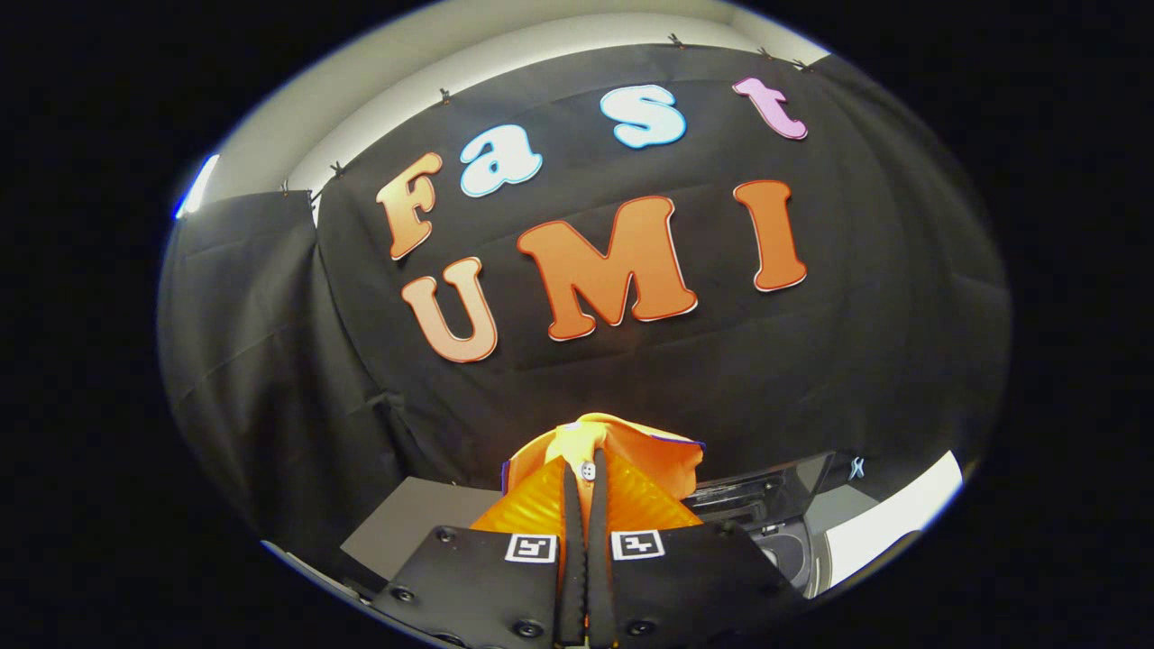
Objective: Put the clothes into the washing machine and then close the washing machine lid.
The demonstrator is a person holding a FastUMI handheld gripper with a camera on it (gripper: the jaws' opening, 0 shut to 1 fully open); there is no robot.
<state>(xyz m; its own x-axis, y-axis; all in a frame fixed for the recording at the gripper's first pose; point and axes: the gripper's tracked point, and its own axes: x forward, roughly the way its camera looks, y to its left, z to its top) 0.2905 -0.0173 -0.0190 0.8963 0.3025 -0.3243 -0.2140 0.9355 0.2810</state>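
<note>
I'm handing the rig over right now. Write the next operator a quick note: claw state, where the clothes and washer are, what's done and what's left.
Claw: shut on the orange garment, which is pinched between both fingers and bunches up just ahead of the tips, lifted against the booth's black cloth wall.
Washing machine: low down beside the fingers, its dark top panel in sight; lid position unclear.
Done: garment picked up.
Left: carry it over the washer, drop it in, close the lid.
</note>
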